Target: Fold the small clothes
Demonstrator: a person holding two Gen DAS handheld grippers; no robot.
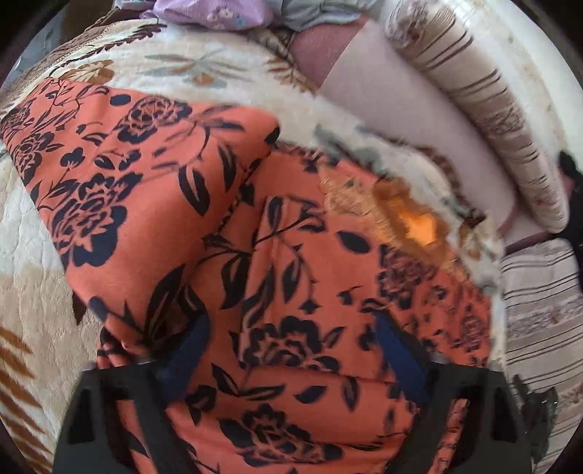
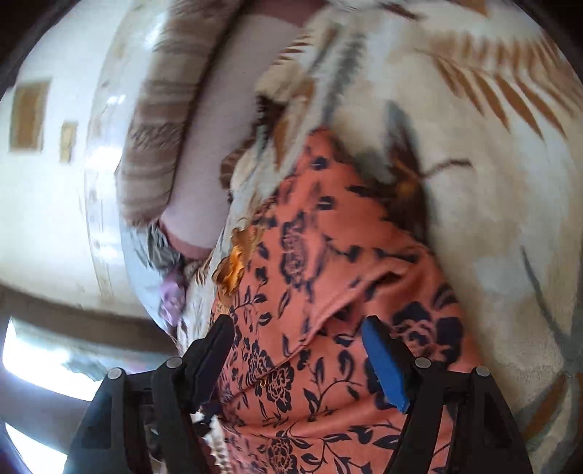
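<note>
An orange garment with a dark floral print (image 1: pixel 226 226) lies partly folded on a cream blanket; one layer is doubled over at the left. My left gripper (image 1: pixel 291 346) is open, its blue-padded fingers (image 1: pixel 400 350) spread over the cloth just above it. In the right wrist view the same garment (image 2: pixel 328 273) runs from the middle to the bottom, with a fold edge across it. My right gripper (image 2: pixel 297 346) is open over that cloth, the blue pad (image 2: pixel 382 364) at the right, holding nothing.
The cream blanket with brown leaf print (image 1: pixel 36 291) covers the bed and also shows in the right wrist view (image 2: pixel 492 182). A striped bolster (image 1: pixel 492 109) lies at the right. Lilac and grey clothes (image 1: pixel 215 14) are piled at the far edge.
</note>
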